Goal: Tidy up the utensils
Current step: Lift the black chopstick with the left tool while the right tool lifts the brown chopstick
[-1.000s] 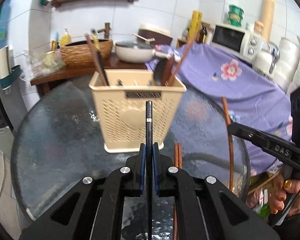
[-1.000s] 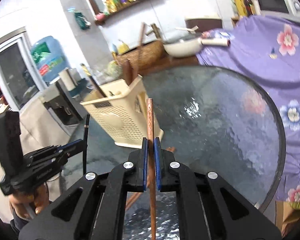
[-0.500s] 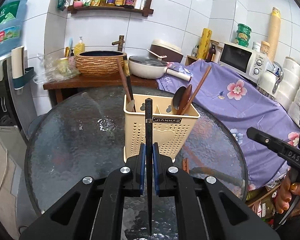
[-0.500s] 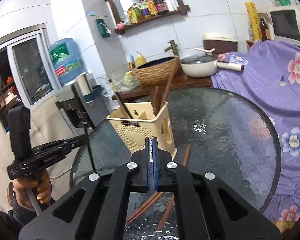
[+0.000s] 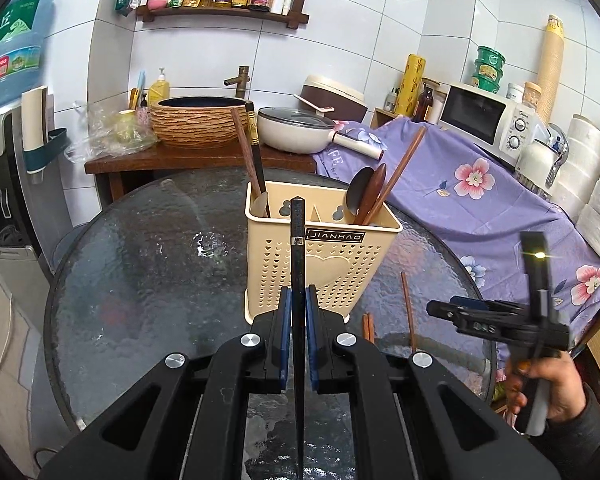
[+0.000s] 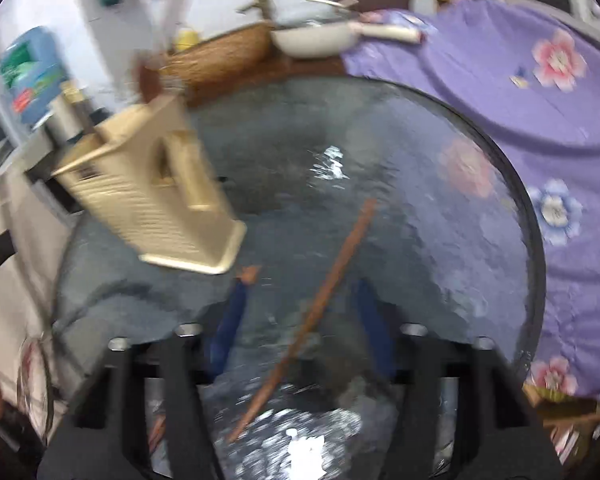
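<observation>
Two grippers: left gripper (image 5: 296, 312) pinching black chopstick (image 5: 298, 264); right gripper (image 6: 300, 320) fingers just spread over brown chopstick (image 6: 320, 304), untouched on worktop (image 6: 420, 184).

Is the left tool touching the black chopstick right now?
Touching. In the left wrist view the left tool has its blue pads pressed against both sides of the black chopstick, with no gap showing.

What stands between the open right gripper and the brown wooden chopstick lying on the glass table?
Nothing visible. The brown wooden chopstick lies bare on the glass table, between the right gripper's open jaws; the beige utensil caddy stands off to the side.
</observation>
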